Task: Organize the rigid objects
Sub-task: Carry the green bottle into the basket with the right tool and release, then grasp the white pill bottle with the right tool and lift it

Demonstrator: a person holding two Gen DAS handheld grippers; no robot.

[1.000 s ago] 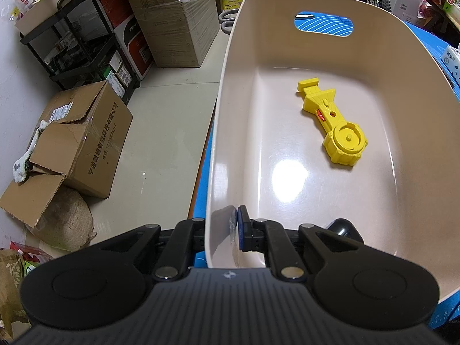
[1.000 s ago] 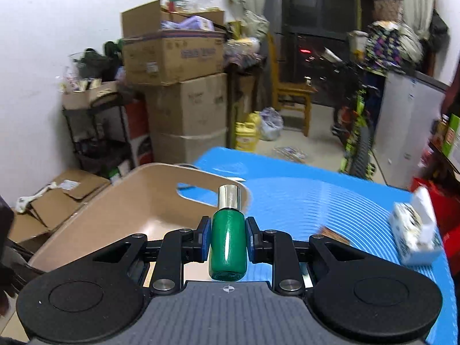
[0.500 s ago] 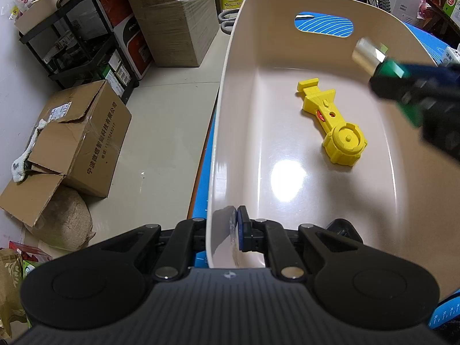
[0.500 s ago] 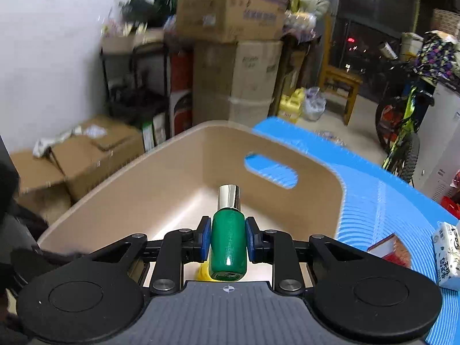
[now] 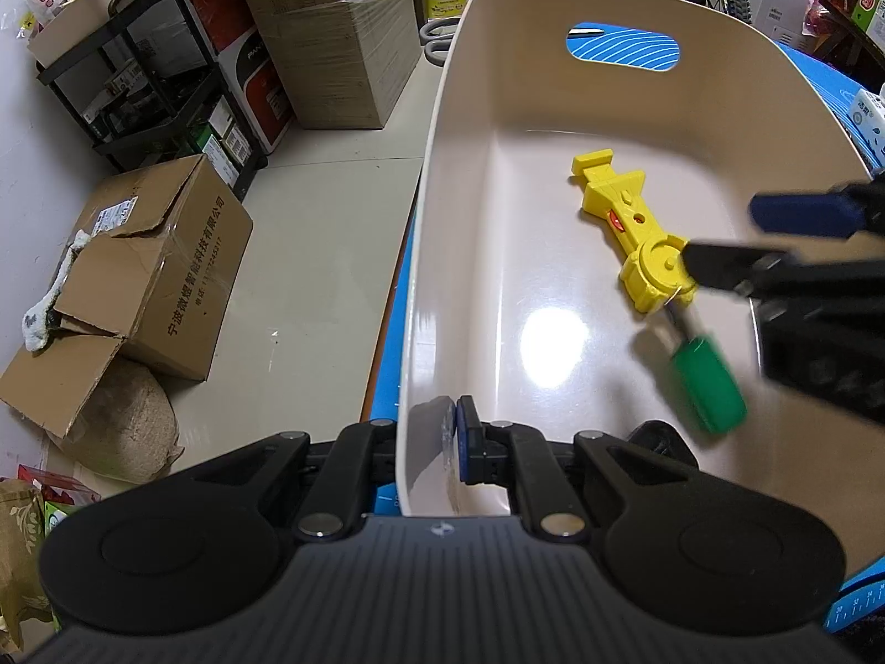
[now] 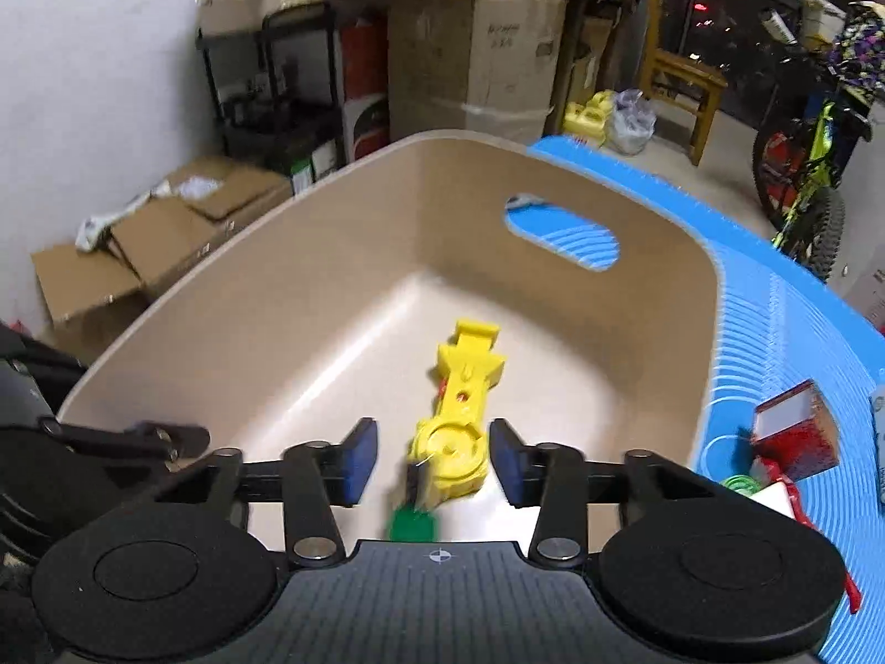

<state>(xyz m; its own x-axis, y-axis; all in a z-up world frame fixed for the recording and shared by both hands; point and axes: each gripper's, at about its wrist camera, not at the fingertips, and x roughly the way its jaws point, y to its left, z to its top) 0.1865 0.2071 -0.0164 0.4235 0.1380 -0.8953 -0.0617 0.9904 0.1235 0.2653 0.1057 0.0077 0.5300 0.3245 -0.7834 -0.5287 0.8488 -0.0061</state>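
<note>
Cluttered storage room frames our view: stacked cardboard boxes, a black shelving rack and a bicycle stand behind the blue ribbed surface. On that surface sits the beige plastic bin, and our left tool is clamped on its near rim, one pad inside the wall and one outside, steadying it. Our right tool hangs over the bin with its jaws spread wide and nothing between them; half a second ago they were pinching the green nail-polish bottle upright. That bottle is now blurred below the tool, on or just above the bin floor, silver cap toward the round end of the yellow plastic toy. We judge the drop made, so this item counts as sorted; the red box and neighbouring items outside the bin look like the next candidates
</note>
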